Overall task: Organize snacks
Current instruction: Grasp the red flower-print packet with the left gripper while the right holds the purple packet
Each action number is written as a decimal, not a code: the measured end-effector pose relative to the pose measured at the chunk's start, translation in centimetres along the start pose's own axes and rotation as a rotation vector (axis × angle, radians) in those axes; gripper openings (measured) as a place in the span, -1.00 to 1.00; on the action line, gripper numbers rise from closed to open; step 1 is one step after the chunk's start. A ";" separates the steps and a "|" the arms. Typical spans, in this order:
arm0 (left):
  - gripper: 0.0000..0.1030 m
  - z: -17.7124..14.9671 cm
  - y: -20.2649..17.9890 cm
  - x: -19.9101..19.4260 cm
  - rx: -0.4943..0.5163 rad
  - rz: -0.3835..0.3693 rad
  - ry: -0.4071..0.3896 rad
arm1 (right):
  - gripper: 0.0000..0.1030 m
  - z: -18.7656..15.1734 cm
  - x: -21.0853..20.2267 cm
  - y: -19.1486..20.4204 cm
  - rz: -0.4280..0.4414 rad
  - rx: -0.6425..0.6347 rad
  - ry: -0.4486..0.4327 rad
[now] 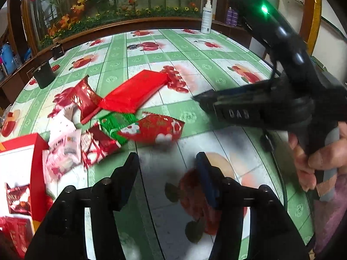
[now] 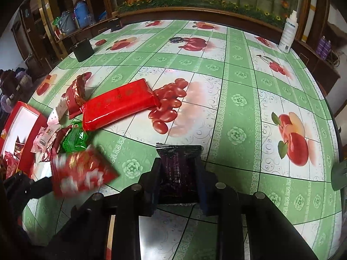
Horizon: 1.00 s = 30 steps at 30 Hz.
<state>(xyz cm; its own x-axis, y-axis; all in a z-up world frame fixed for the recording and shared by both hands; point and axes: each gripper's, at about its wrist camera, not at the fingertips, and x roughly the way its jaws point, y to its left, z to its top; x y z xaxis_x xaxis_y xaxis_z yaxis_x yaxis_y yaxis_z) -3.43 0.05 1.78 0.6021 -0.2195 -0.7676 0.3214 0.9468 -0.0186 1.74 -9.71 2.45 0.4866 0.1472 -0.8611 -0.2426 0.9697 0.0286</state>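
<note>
my left tongs (image 1: 167, 169) spread, empty | right tongs (image 2: 179, 169) pinching dark packet (image 2: 179, 169) | table (image 2: 238, 99) open right of snack pile (image 2: 71, 136)

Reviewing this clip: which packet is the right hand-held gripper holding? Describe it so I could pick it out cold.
Start at the green-and-white fruit-print tablecloth, then look to its near edge, away from the snack pile beside the red box. There the right hand-held gripper clamps a dark packet between its fingers. It is the only near-black, purplish wrapper; every other snack is red, green or pink-white.
</note>
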 end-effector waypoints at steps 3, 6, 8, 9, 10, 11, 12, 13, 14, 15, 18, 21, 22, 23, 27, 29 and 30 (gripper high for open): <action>0.03 0.8 0.4 0.4 -0.008 0.033 0.007 | -0.37 0.0 0.0 0.1 0.002 -0.002 0.000; 0.03 1.3 1.1 -0.1 -0.023 0.048 -0.014 | -0.37 0.0 0.0 0.1 0.007 -0.001 0.002; 0.03 1.7 1.2 -0.5 -0.001 0.066 -0.030 | -0.37 0.0 0.0 0.0 0.007 -0.001 0.005; 0.03 2.0 1.1 -0.5 0.017 0.072 -0.034 | -0.37 0.0 0.0 0.0 0.004 -0.004 0.007; 0.03 2.2 1.0 -0.6 0.033 0.078 -0.039 | -0.36 0.0 0.0 0.1 0.002 -0.007 0.009; 0.06 2.5 0.9 -0.6 0.052 0.082 -0.043 | -0.36 0.0 0.0 0.1 0.002 -0.006 0.010; 0.13 2.7 0.6 -0.4 0.077 0.075 -0.037 | -0.36 0.0 0.0 0.0 0.003 -0.006 0.011; 0.26 2.9 0.4 -0.1 0.103 0.066 -0.019 | -0.36 0.0 0.0 0.0 0.003 -0.005 0.010; 0.27 3.0 0.0 0.4 0.133 0.063 0.001 | -0.35 0.0 0.0 0.0 0.004 -0.005 0.010; 0.27 3.0 -0.2 1.0 0.163 0.064 0.018 | -0.34 0.0 0.0 0.0 0.004 -0.006 0.010; 0.27 3.0 -0.4 2.3 0.199 0.042 0.056 | -0.33 0.0 0.0 0.0 0.008 -0.004 0.010; 0.21 3.0 -0.4 2.6 0.218 0.035 0.046 | -0.33 0.0 0.0 -0.1 0.013 -0.002 0.011; 0.11 3.0 -0.6 2.6 0.224 0.032 0.046 | -0.33 0.0 0.0 0.0 0.012 -0.004 0.011; -0.05 3.0 -0.6 2.6 0.231 0.024 0.046 | -0.33 0.0 0.0 0.0 0.010 -0.006 0.011; -0.17 2.9 -0.5 2.9 0.200 -0.012 0.058 | -0.33 -0.1 -0.1 0.2 0.005 -0.017 0.013; -0.21 2.7 -0.1 2.9 0.156 -0.032 0.057 | -0.34 -0.2 -0.1 0.2 0.006 -0.021 0.016; -0.22 2.6 0.3 2.9 0.124 -0.048 0.058 | -0.37 -0.2 -0.1 0.2 0.002 -0.025 0.016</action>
<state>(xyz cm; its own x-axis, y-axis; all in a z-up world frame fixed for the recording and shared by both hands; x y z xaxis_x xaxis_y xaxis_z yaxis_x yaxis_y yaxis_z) 0.35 -0.98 1.22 0.5423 -0.2462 -0.8033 0.4387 0.8984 0.0209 1.49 -9.56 2.44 0.4726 0.1456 -0.8692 -0.2649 0.9641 0.0175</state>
